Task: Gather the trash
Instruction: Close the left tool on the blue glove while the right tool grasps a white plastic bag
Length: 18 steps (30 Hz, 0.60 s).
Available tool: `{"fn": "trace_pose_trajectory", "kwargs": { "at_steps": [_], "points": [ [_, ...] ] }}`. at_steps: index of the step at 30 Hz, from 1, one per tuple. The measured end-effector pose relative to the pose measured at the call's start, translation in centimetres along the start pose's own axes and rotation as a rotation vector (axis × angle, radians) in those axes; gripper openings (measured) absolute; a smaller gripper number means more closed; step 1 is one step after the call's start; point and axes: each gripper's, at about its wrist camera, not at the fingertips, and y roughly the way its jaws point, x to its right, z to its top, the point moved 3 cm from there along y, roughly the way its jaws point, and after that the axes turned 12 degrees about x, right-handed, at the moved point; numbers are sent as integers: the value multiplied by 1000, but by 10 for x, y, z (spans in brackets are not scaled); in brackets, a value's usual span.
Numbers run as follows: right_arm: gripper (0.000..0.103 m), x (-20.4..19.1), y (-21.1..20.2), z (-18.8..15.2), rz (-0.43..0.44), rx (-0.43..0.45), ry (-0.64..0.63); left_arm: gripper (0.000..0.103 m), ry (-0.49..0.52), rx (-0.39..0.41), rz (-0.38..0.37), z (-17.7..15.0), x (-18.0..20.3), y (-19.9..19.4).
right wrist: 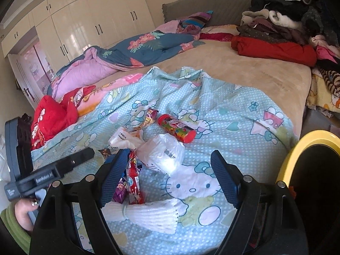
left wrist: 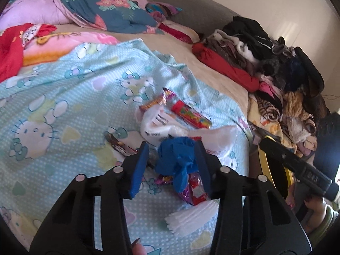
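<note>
Trash lies on a light-blue Hello Kitty sheet (left wrist: 63, 97). My left gripper (left wrist: 172, 159) is open, its fingers on either side of a crumpled blue wrapper (left wrist: 178, 159) that rests on the sheet; whether they touch it I cannot tell. Beside it lie a red snack packet (left wrist: 196, 191), a white foam sleeve (left wrist: 191, 216), white plastic bags (left wrist: 157, 127), a red candy tube (left wrist: 190, 114) and other wrappers (left wrist: 158, 101). My right gripper (right wrist: 170, 174) is open and empty above the sheet, with the red packet (right wrist: 133, 180), plastic bag (right wrist: 163, 153), foam sleeve (right wrist: 148, 214) and candy tube (right wrist: 176, 127) before it.
A yellow-rimmed black bin (right wrist: 314, 170) stands off the bed's right edge, also in the left wrist view (left wrist: 274, 170). A pile of clothes (left wrist: 265, 57) fills the bed's far right. Quilts and pillows (right wrist: 119, 59) lie at the back left. White wardrobes (right wrist: 85, 21) line the wall.
</note>
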Motion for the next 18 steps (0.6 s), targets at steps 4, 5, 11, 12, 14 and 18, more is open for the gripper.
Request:
{"fn": "trace_pose_trajectory", "kwargs": {
  "at_steps": [4,5,11,12,14,18],
  "points": [
    [78,-1,13,3,11,-9,-6,36,7,-26,-14,-6,5,7],
    [78,-2,16,4,14,-12,-8,36,9,-30,-16,-7,5,8],
    [68,-7,37,3,32,-45,-6,36,16,-48,-20,-13,7,14],
    [66,-8,40,2,35,-52,-3,36,17,-50,-20,-14,8,15],
    [60,-9,46,1,40,-62,3,36,19,-57,-18,-16,8,17],
    [40,-8,52,-3,30,-70,15,36,22,-62,-18,-18,9,19]
  ]
}}
